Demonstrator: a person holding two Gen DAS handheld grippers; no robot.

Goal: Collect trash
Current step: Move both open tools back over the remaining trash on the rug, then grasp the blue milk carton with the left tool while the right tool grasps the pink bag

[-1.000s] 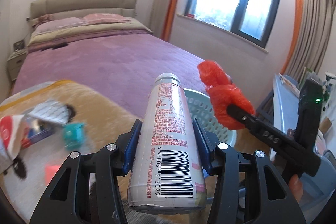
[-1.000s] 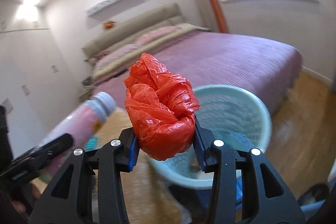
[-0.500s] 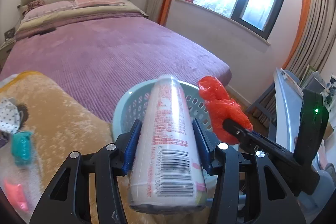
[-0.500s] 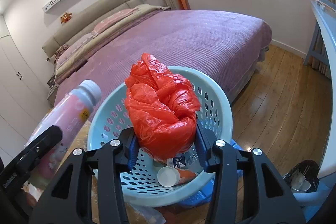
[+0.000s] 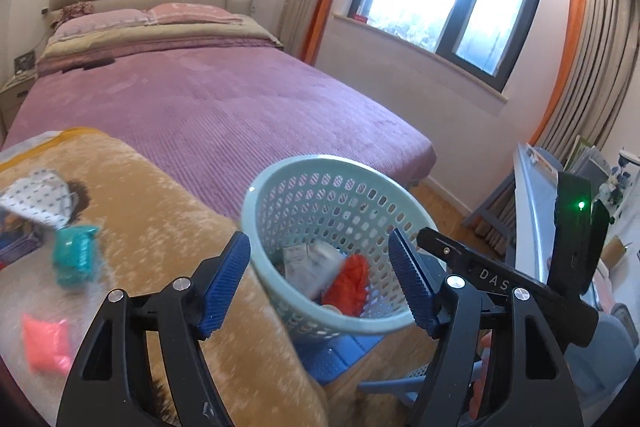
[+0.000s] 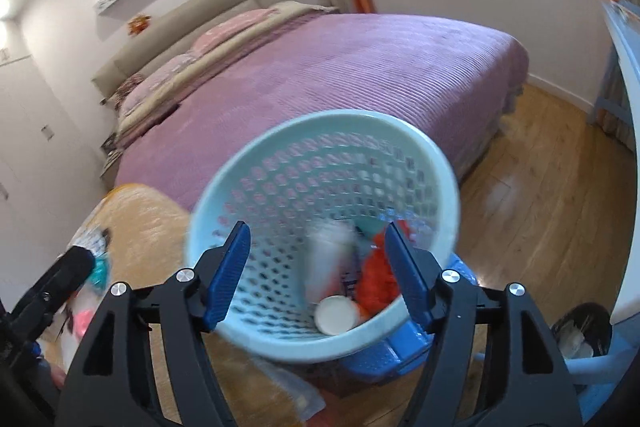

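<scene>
A pale teal perforated basket [image 5: 256, 211] [image 6: 448, 171] stands on a blue stool beside the bed. Inside it lie the red plastic bag [image 5: 348, 283] [image 6: 376, 279] and the pink-white bottle [image 5: 312, 263] [image 6: 328, 267], blurred in the right wrist view. My left gripper [image 5: 320, 279] is open and empty just above the basket's near rim. My right gripper [image 6: 316, 267] is open and empty over the basket too. The right gripper's body [image 5: 500, 283] shows at the right of the left wrist view.
A tan plush blanket [image 5: 160, 227] at left carries more trash: a teal wrapper [image 5: 76, 259], a pink packet [image 5: 46, 345] and a dotted white bag [image 5: 38, 195]. A purple bed [image 5: 224, 99] lies behind. A white desk [image 5: 532, 211] stands at right, over wooden floor [image 6: 540, 227].
Both grippers opened over the basket. The bottle left my left gripper and the red bag left my right gripper; both now lie inside the basket.
</scene>
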